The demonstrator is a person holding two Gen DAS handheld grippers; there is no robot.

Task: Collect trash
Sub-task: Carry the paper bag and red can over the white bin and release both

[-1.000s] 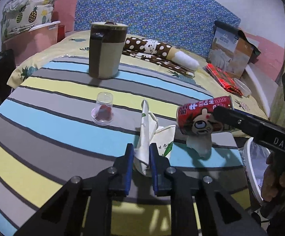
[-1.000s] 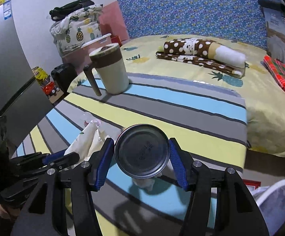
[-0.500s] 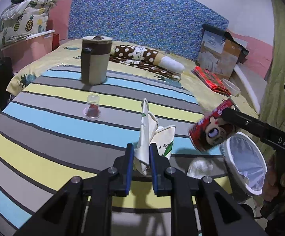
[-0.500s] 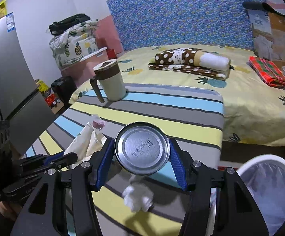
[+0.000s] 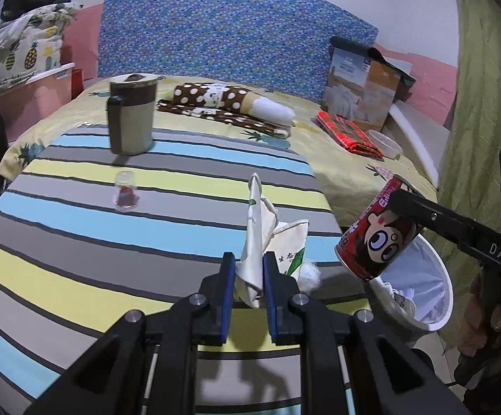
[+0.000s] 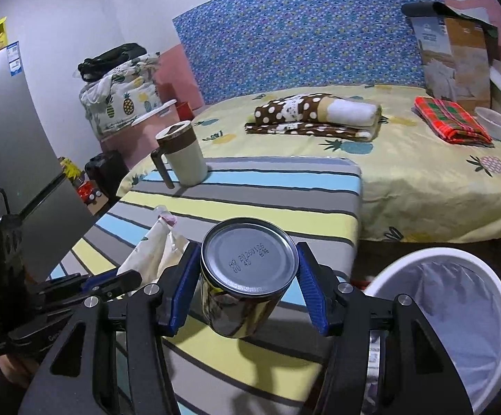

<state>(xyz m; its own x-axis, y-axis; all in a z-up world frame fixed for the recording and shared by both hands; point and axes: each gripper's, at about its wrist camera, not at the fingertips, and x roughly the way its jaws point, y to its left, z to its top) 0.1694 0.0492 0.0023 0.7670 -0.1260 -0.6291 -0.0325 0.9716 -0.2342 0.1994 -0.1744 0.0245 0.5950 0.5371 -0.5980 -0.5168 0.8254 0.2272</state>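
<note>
Both pieces of rubbish are off the striped worktop [image 5: 77, 242] but neither is binned yet. The left tongs [image 5: 247, 273] are clenched on a crumpled cream wrapper [image 5: 255, 228], which stands up between the blue pads above the near right part of the worktop. The right tongs [image 6: 247, 287] grasp a red drink can [image 5: 376, 242] across its body, base end toward that camera, with the can held at the worktop's right edge and close beside the rim of the white bin [image 6: 458, 276], not plainly over its mouth. By my reading the carry is well along and the drops are what remains: can first, then wrapper. After that a small white wad [image 5: 309, 275] lying on the worktop near the wrapper looks like rubbish too, and an upturned clear cup [image 5: 126, 192] with something red under it sits farther left; whether that counts as trash I cannot tell. The lidded mug [image 5: 131, 114] at the far end seems no part of the job. The left view shows the can's cartoon label, the wad and the person's hand [image 5: 489, 314] on the right handle; the right view hides the wad behind the can but shows its stamped silver base, more of the bin's lined inside, and a grey cabinet at far left.
</note>
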